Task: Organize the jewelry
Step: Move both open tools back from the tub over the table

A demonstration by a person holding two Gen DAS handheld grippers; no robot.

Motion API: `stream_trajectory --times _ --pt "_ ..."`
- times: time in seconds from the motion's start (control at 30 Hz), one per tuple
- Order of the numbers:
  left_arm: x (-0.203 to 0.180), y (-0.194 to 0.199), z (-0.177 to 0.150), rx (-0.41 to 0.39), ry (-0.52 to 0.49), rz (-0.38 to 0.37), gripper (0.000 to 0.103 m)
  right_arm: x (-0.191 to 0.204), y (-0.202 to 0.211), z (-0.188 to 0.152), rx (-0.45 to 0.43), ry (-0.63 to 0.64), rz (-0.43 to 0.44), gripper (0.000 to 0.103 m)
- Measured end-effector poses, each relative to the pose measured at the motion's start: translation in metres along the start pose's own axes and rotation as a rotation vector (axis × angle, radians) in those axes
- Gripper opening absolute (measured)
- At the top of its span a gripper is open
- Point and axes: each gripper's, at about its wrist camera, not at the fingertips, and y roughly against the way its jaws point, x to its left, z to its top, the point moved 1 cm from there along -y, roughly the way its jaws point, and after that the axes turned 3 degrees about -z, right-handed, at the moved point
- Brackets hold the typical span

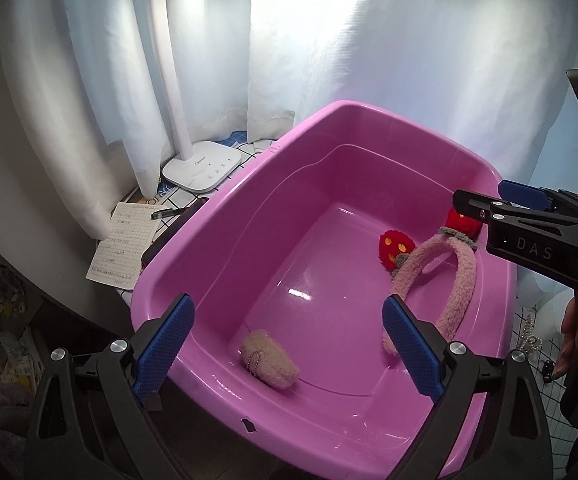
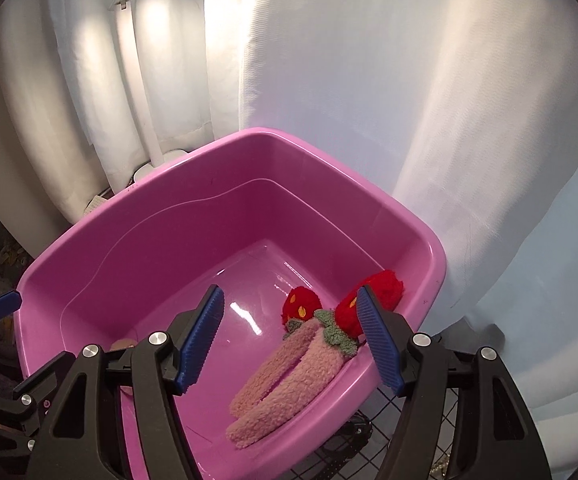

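Note:
A pink plastic tub (image 1: 217,240) fills both views. Inside it lies a fluffy pink headband (image 1: 433,276) with red strawberry ornaments (image 1: 396,249), against the right wall. A small fluffy beige pouch with a bead chain (image 1: 269,364) rests near the front wall. My left gripper (image 1: 287,304) hovers open over the tub's near rim, with nothing between its blue pads. My right gripper (image 2: 289,294) is open above the headband (image 2: 285,384) and strawberries (image 2: 302,303), apart from them. In the left wrist view the right gripper (image 1: 479,196) reaches in over the tub's right rim.
White curtains hang behind the tub. A white desk lamp base (image 1: 203,168), a handwritten note (image 1: 123,246) and a pen (image 1: 169,213) lie left of it. On the right, pearl jewelry (image 1: 529,340) lies on a wire grid, beside a person's hand (image 1: 573,340).

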Motion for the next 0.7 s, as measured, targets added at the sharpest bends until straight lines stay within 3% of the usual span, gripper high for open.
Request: stream_trajectory --times 0.37,0.7 --pt "-0.006 0.038 -0.023 -0.027 -0.011 -0.013 0.094 -0.015 0.059 -0.041 -0.075 -0.079 0.009 0.068" --pt "-0.049 0.083 -0.057 -0.076 -0.111 -0.059 0.096 -0.053 0.122 -0.129 -0.11 -0.174 -0.019 0.072"
